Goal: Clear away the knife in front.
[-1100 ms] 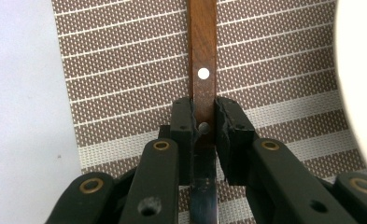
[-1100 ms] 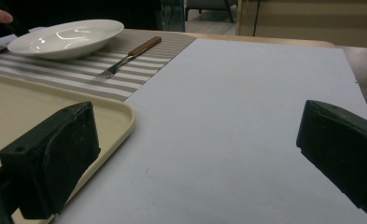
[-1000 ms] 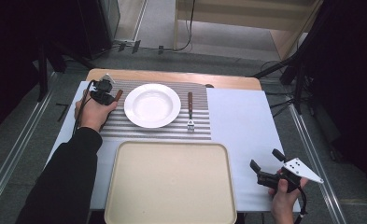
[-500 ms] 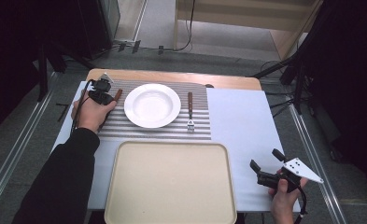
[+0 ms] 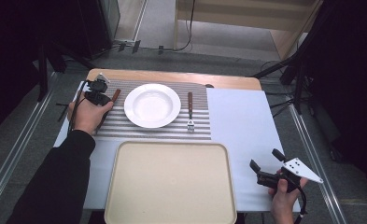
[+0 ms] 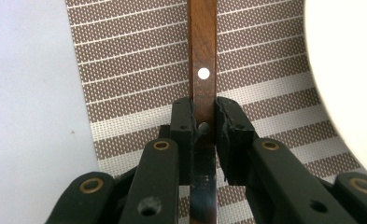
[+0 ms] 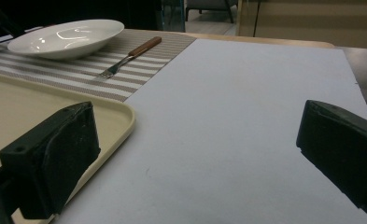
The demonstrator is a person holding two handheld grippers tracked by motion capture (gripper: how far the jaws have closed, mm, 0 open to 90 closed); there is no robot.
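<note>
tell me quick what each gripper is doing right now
Left gripper: closed on the knife, at its wooden handle, on the striped placemat.
Right gripper: open, holding nothing, above the white sheet.

A table knife [image 6: 203, 79] with a brown wooden handle, pale rivet and steel blade is lying flat on the brown-and-white striped placemat [image 6: 134, 70], just left of the white plate [image 5: 152, 105].

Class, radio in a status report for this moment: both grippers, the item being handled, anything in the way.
Left gripper shut on wooden-handled knife, flat on striped placemat. Right gripper open, empty, over white sheet. White round plate close beside knife.
</note>
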